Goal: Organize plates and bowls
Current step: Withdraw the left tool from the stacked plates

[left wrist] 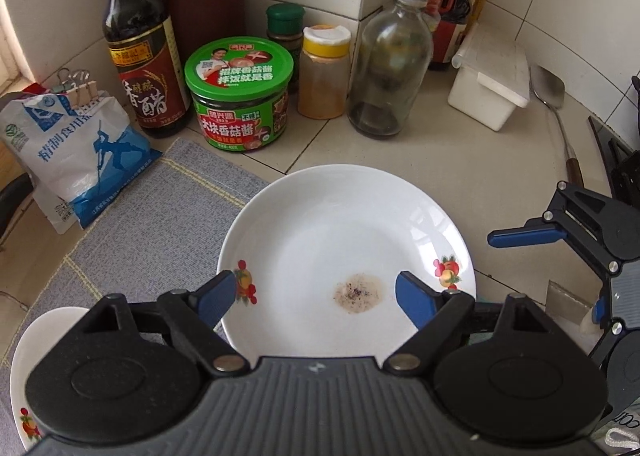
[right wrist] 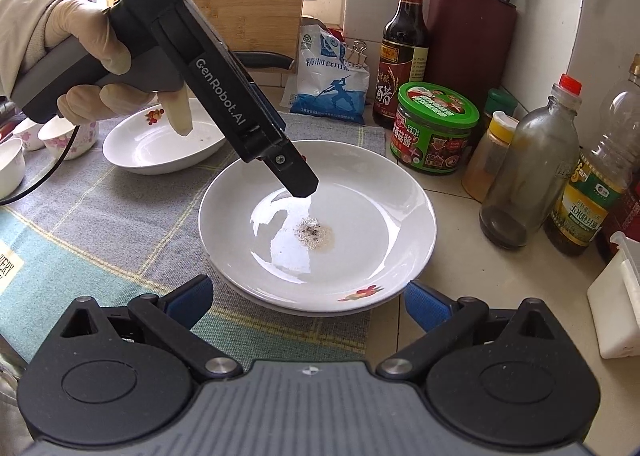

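Note:
A white plate (left wrist: 348, 232) with fruit prints and a speckled stain in its middle sits partly on a grey mat; it also shows in the right wrist view (right wrist: 360, 216), seemingly stacked on another plate. My left gripper (left wrist: 320, 292) is open, hovering over the plate's near side. My right gripper (right wrist: 308, 300) is open at the plate's near edge, and shows at the right of the left wrist view (left wrist: 560, 256). A second white plate (right wrist: 160, 144) lies behind on the mat. Small floral bowls (right wrist: 60, 136) stand at the far left.
Condiments line the tiled wall: a vinegar bottle (left wrist: 140, 56), green jar (left wrist: 240, 96), spice shaker (left wrist: 324, 72), glass bottle (left wrist: 388, 64), oil bottle (right wrist: 596, 184) and salt bag (left wrist: 72, 144). A white box (left wrist: 492, 84) and a spatula (left wrist: 556, 112) lie at the right.

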Available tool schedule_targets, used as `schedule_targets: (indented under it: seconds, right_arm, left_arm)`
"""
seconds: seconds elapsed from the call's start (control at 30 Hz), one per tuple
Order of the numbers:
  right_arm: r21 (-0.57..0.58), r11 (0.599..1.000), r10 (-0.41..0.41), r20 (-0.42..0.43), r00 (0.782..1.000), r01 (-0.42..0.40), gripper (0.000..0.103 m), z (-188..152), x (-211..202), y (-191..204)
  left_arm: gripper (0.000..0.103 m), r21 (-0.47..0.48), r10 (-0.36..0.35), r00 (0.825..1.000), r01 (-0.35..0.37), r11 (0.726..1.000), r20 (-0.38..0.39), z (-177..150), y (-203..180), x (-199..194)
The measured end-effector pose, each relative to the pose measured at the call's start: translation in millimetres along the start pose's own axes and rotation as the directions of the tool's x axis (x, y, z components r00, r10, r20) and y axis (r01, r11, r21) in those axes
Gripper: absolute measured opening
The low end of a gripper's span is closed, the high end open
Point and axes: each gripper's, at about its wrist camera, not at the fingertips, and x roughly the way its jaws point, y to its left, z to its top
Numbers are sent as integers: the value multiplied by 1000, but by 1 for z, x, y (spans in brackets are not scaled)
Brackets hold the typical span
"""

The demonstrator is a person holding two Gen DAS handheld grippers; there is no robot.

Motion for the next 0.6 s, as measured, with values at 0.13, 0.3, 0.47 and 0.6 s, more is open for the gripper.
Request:
schedule_targets:
  seconds: [0.13,0.3,0.47,0.6]
  right_arm:
    - [14,1000,5,38,999,-6,103,1,-5,3]
    - [-28,998,60,68,996,-58,103,4,-7,12]
    - [-67,993,97,60,993,-93,103,12,1,25]
    - [-86,990,115,57,992,-110,103,21,7,41]
  left_arm:
    - [88,-70,85,994,-79,994,76,-27,-3,-27]
    - [92,-189,230,969,-211,959,88,-74,-1,-51]
    - [92,-327,335,942,-311,893,19,-122,20,-60]
    - [92,-427,395,918,-366,827,-22,-156,39,-62]
